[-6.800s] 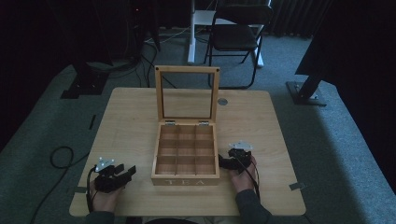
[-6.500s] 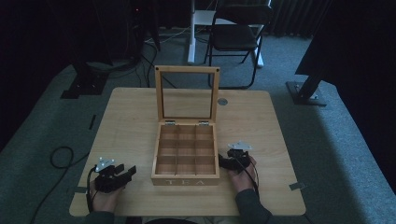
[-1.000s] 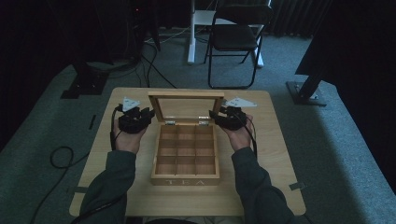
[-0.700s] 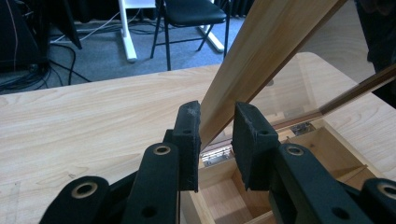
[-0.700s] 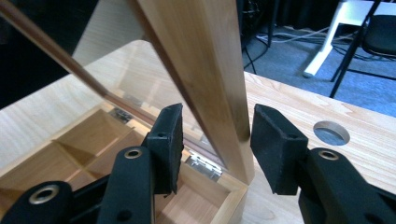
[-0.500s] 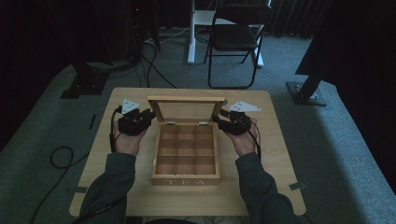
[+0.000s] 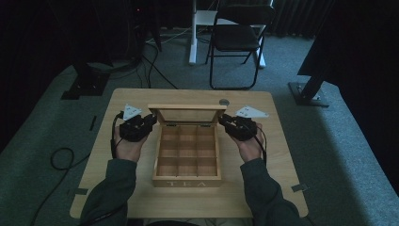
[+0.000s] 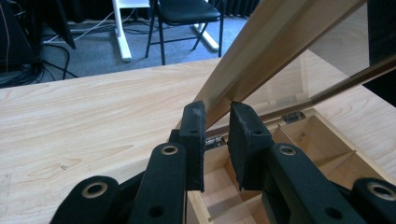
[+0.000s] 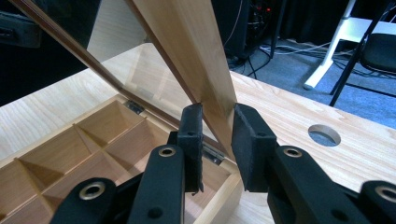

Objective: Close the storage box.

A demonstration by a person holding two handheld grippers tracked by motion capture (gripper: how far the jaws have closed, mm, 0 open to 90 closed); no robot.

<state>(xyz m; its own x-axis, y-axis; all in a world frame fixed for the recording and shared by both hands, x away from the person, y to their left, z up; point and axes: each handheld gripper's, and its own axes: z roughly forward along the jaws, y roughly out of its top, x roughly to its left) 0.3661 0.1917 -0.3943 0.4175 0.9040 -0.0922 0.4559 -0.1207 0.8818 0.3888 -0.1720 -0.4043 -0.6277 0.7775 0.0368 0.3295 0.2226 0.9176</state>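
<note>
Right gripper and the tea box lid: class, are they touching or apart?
Touching. The right gripper view shows the right gripper with both black pads pressed against the wooden side rail of the lid, with no gap.

The tea box is pale honey wood, its front lettered "TEA" (tone on tone). The table shows light streaky grain. Both grippers are matte black with brassy rivets.

Dim room, grey carpet floor, black folding chair beyond the wooden table, floor cables.
</note>
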